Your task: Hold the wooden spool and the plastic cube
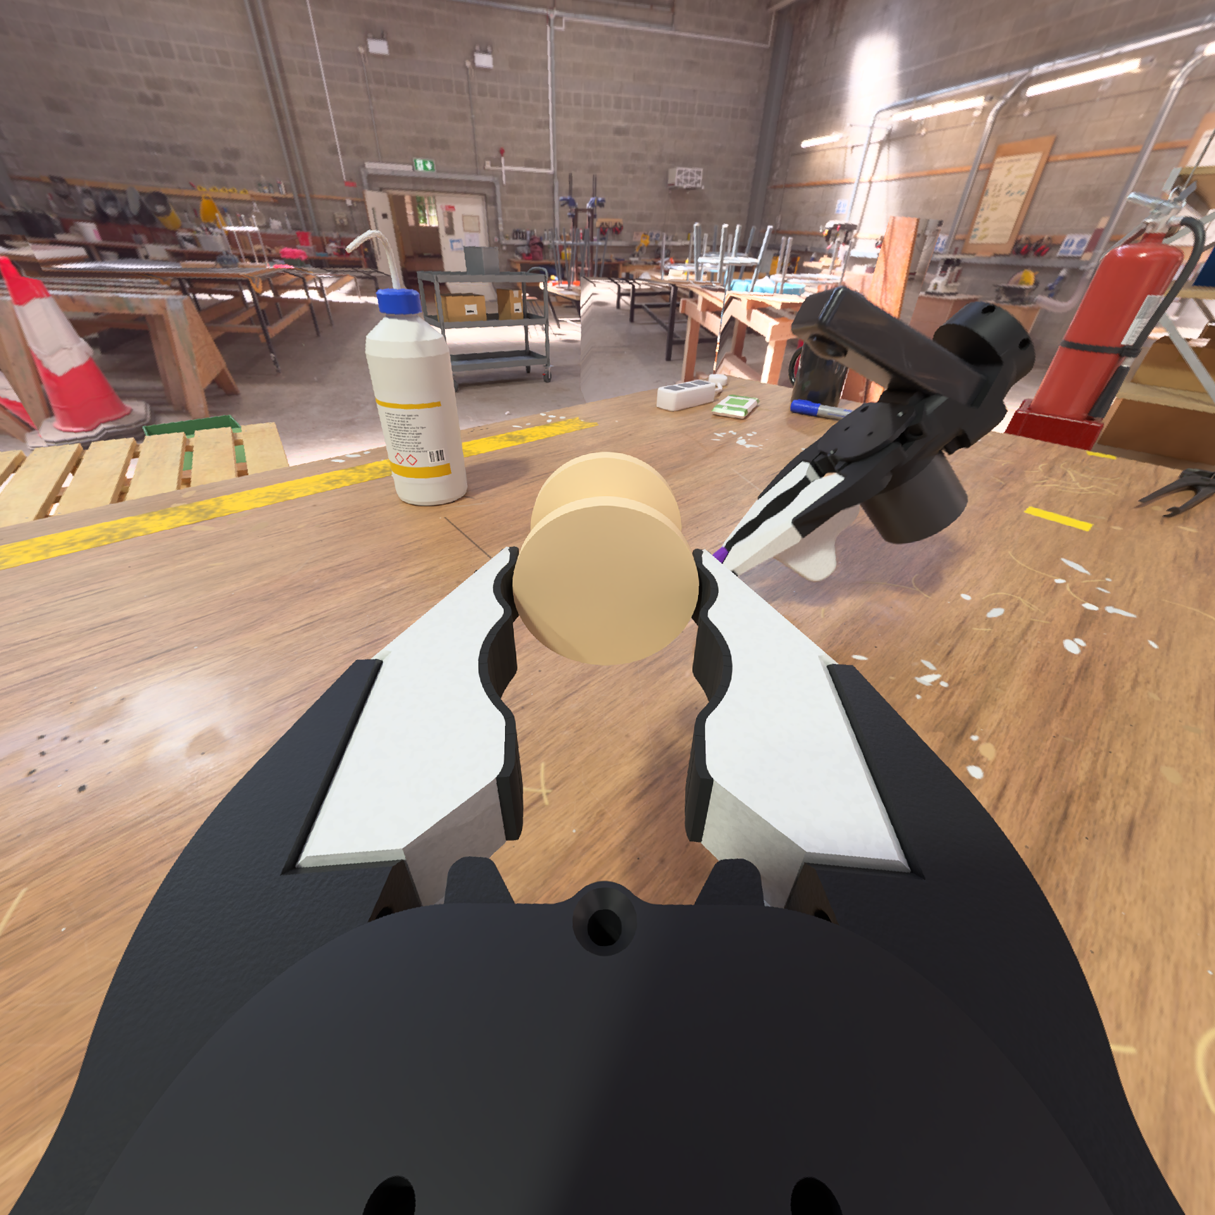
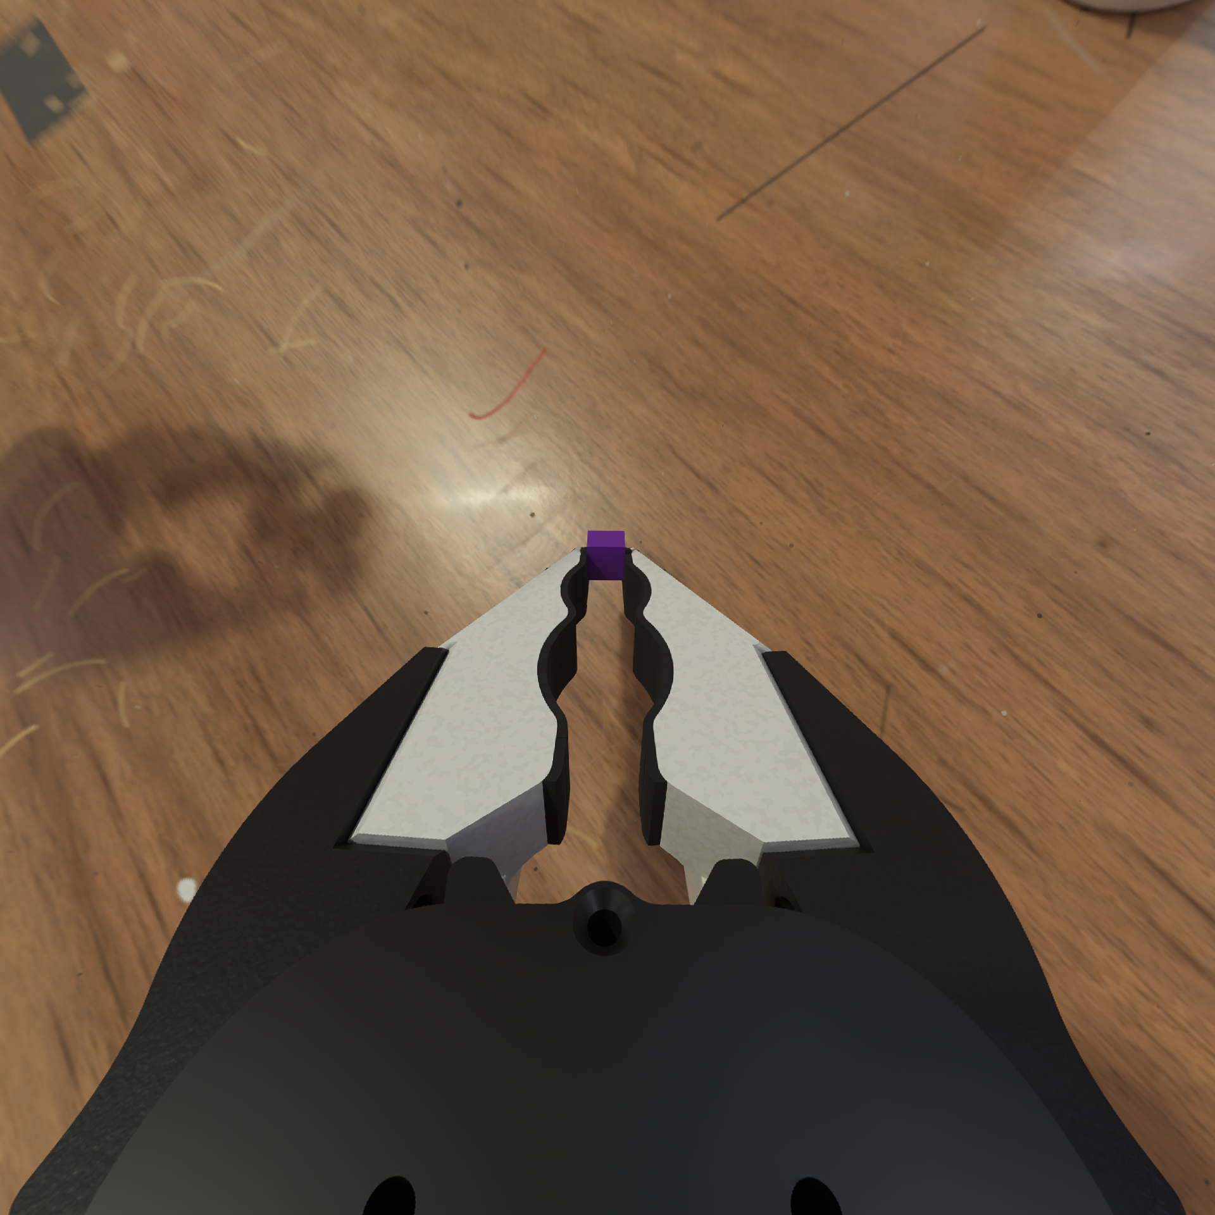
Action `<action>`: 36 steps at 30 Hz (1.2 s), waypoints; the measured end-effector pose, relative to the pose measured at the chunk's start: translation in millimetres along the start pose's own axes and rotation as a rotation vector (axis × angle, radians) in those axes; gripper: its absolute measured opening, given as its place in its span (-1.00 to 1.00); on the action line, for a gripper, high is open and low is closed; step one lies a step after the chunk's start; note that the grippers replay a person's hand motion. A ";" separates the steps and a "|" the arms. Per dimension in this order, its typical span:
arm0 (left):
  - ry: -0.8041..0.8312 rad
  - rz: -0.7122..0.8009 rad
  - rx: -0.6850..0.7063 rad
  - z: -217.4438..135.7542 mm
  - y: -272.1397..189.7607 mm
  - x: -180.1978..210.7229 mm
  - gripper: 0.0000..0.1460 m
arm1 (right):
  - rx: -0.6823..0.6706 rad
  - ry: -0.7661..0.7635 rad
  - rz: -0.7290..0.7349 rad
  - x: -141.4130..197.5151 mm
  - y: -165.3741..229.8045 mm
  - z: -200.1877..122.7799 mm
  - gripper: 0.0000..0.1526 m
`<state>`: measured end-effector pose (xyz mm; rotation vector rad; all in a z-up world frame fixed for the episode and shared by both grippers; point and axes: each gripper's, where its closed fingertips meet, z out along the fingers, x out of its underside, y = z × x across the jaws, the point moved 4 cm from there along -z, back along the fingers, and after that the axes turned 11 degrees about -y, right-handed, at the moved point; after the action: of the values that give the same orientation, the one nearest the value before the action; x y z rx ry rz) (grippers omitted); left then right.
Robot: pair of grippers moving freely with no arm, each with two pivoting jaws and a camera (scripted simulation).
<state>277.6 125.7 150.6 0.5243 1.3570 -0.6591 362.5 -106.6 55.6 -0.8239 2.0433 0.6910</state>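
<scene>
The pale wooden spool (image 1: 605,565) lies on its side between my left gripper's fingertips, its near flange facing the camera. My left gripper (image 1: 605,582) is shut on that flange, above the wooden table (image 1: 263,657). My right gripper (image 2: 605,565) is shut on a small purple plastic cube (image 2: 605,555) at its fingertips, over the table (image 2: 855,460). In the left wrist view the right gripper (image 1: 726,555) comes in from the upper right, tips down beside the spool, with a sliver of the purple cube (image 1: 720,554) showing.
A white bottle with a blue cap (image 1: 414,407) stands behind and left of the spool. A white power strip (image 1: 687,394), a green-and-white pad (image 1: 735,405) and a blue marker (image 1: 818,409) lie at the far edge. Dark pliers (image 1: 1180,490) lie far right.
</scene>
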 end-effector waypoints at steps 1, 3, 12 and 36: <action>0.004 0.004 -0.001 0.1 0.0 0.4 -0.29 | -0.014 -0.025 0.014 -3.1 -0.1 -2.5 -0.88; 0.010 0.007 -0.001 0.4 0.3 1.0 -0.29 | -0.049 -0.075 0.040 -10.6 1.2 -7.4 -0.88; 0.009 0.018 -0.117 12.0 9.6 1.9 -0.29 | 0.026 -0.192 -0.426 -76.2 52.8 -52.1 -0.88; 0.043 0.029 -0.273 43.6 -3.0 1.6 -0.29 | 0.236 -0.106 -0.577 -93.6 112.3 -49.4 -0.88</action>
<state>306.6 93.3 155.5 0.3391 1.4498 -0.4323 297.8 -41.2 179.5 -1.1368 1.6321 0.1625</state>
